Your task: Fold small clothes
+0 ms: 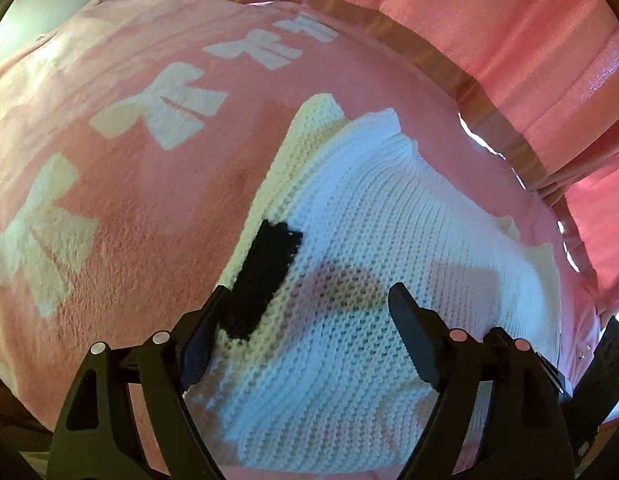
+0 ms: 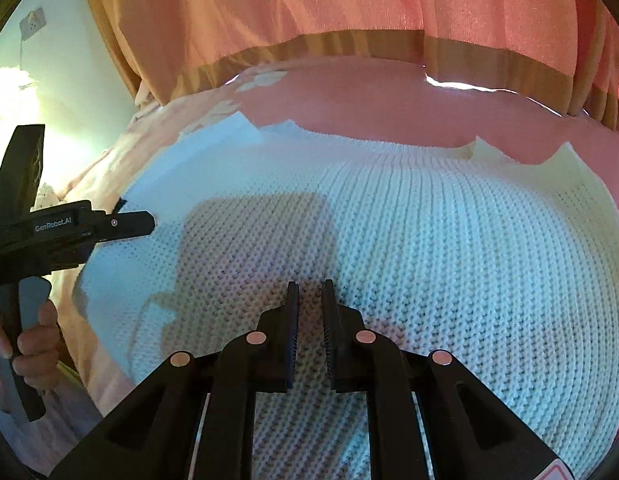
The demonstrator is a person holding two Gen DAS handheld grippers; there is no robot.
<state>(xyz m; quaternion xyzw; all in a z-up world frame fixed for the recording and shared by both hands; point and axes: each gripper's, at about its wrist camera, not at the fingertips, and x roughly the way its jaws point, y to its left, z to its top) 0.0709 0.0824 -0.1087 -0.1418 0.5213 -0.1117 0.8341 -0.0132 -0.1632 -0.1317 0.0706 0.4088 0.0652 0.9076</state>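
Note:
A white knitted garment [image 1: 349,248] with a black patch [image 1: 265,276] lies flat on a pink bedspread [image 1: 157,184] with white bow prints. It fills the right wrist view [image 2: 389,240]. My left gripper [image 1: 309,296] is open and empty, its jaws wide apart just above the garment beside the black patch. The left gripper also shows at the left of the right wrist view [image 2: 125,222], over the garment's left edge. My right gripper [image 2: 309,292] hovers over the middle of the knit, its jaws a narrow gap apart with nothing between them.
A pink curtain with a tan band [image 1: 489,40] hangs behind the bed and shows in the right wrist view [image 2: 309,0]. A pale wall with a socket [image 2: 31,24] is at the far left. A hand [image 2: 33,344] holds the left gripper's handle.

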